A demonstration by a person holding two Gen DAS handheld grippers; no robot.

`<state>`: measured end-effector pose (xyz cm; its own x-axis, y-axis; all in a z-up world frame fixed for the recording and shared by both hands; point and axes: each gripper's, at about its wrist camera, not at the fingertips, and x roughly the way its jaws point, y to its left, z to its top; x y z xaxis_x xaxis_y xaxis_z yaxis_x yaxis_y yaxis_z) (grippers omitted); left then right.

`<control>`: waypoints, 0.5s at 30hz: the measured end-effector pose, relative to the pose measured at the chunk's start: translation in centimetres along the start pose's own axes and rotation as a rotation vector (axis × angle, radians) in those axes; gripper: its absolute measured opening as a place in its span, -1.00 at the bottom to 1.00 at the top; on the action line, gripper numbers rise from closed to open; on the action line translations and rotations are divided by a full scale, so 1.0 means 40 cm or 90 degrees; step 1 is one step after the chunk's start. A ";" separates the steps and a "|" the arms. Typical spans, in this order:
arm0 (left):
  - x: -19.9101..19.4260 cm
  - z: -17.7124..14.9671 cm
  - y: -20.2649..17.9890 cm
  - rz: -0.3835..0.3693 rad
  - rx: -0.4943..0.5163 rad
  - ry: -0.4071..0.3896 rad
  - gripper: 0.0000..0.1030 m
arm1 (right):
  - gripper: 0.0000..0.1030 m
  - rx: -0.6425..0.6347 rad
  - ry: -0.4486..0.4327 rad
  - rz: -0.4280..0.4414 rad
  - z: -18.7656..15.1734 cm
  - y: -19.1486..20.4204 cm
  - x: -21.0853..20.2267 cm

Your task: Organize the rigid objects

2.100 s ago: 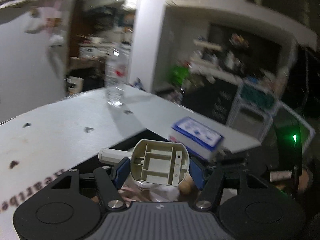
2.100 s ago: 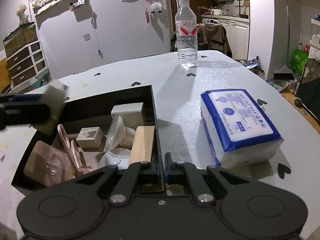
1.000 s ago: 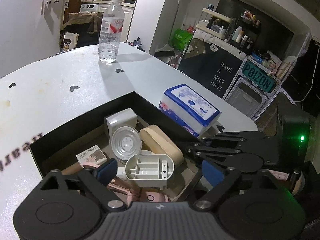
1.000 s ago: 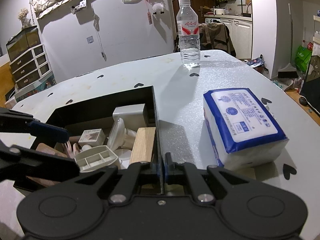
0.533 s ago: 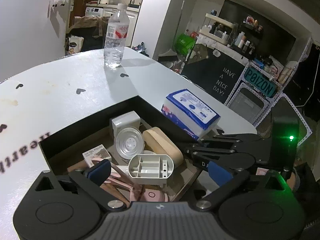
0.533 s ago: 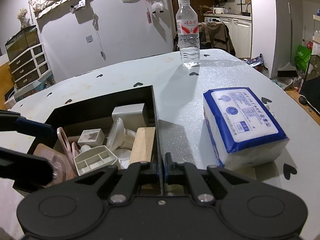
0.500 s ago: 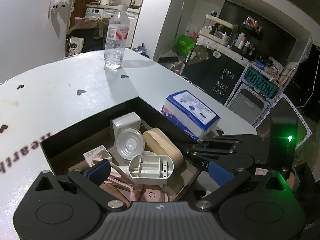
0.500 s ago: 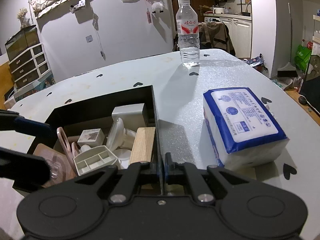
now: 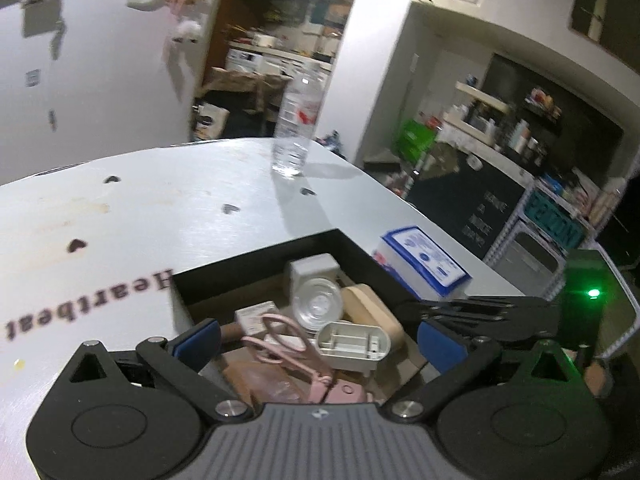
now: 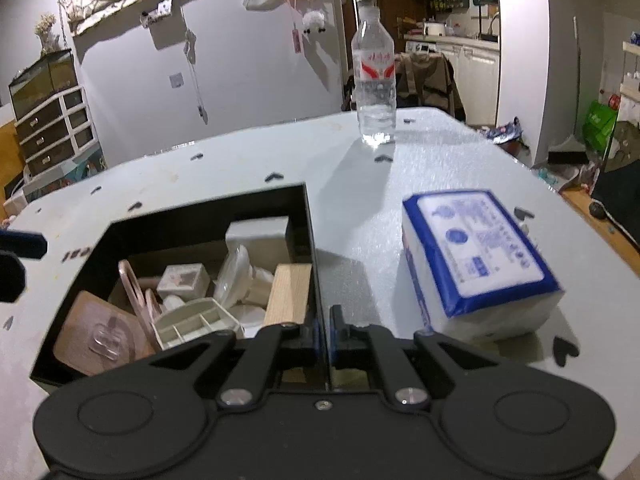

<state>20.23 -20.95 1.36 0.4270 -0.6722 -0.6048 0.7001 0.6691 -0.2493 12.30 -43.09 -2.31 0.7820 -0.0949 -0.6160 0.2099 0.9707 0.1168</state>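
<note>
Ribbed off-white plastic compartment tray (image 9: 352,345) in black open box (image 10: 306,216): light, stiff, slick; best taken across long walls. Left gripper (image 9: 320,338) jaws released, empty. Right gripper (image 10: 326,330) jaws clenched on box wall.

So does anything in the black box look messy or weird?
Yes, a bit. The black box is a jumble: the compartmented plastic tray lies tilted on other items, and pink scissors stick up at an angle. The right gripper is pinching the box's wall. Nothing looks broken or spilled.
</note>
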 end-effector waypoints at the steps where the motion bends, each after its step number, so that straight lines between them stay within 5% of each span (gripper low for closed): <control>1: -0.006 -0.005 0.003 0.007 -0.004 -0.006 1.00 | -0.88 -0.002 -0.006 -0.001 0.003 0.001 -0.008; 7: -0.047 -0.035 0.002 0.050 -0.023 -0.051 1.00 | -0.80 -0.011 -0.057 -0.002 0.015 0.005 -0.082; 15: -0.099 -0.098 -0.027 0.101 -0.040 -0.112 1.00 | -0.07 -0.024 -0.126 0.002 -0.008 0.018 -0.192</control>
<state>15.55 -17.75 1.06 0.6254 -0.5986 -0.5005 0.5820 0.7851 -0.2117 6.28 -41.59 2.25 0.8834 -0.1305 -0.4502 0.1888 0.9782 0.0869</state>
